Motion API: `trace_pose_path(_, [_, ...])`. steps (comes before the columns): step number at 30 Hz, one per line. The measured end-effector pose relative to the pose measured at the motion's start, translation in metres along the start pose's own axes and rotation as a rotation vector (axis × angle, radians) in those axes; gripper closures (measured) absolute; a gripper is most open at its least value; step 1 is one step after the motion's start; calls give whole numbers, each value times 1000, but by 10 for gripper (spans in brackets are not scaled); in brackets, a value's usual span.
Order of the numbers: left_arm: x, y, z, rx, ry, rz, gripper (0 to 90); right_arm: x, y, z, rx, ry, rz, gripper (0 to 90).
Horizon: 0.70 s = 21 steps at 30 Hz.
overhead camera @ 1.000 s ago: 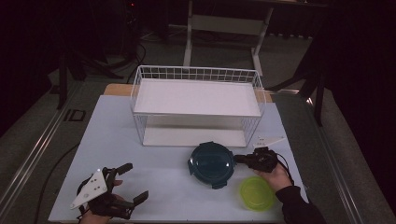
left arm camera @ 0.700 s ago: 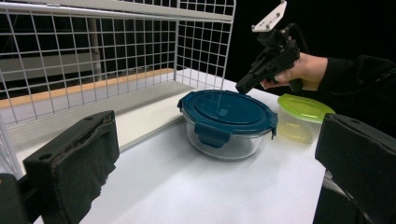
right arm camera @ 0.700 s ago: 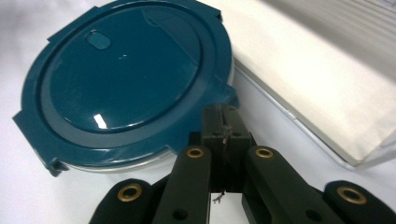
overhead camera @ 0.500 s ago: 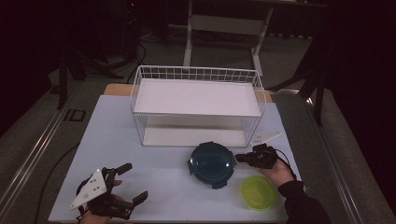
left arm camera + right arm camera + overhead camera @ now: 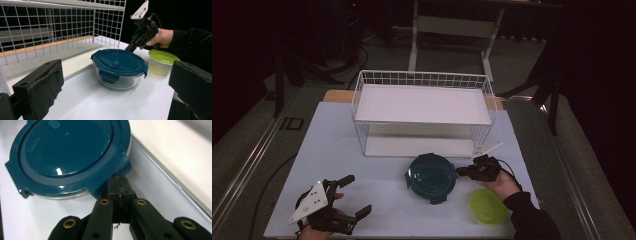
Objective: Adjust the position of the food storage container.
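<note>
Your round glass bowl with the dark blue clip-on lid (image 5: pixel 431 176) sits low in the middle of the high view, on the white table (image 5: pixel 332 150), just in front of the white wire shelf rack (image 5: pixel 422 102). Your right gripper (image 5: pixel 460 171) has crept a little toward it since a second ago. Its jaws are now clenched together right at a side clip of the lid, so you look ready to pop it. Your left gripper (image 5: pixel 353 197) waits, jaws wide, at the lower left. The small lime-green tub (image 5: pixel 488 206) sits at lower right. No writing can be read.
</note>
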<state>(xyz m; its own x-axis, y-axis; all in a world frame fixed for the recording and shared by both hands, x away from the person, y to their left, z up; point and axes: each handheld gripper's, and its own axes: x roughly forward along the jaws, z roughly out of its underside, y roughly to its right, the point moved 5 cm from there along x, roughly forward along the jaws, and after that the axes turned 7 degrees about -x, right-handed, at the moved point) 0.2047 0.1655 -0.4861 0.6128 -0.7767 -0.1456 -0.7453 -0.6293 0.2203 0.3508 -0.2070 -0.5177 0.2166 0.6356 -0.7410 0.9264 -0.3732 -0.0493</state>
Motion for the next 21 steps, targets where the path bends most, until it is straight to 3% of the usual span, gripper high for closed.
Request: trace_pose_path(21, [0,-1,0,-1,-2,2,0,31,-35,-38,-111,-50,-98,900])
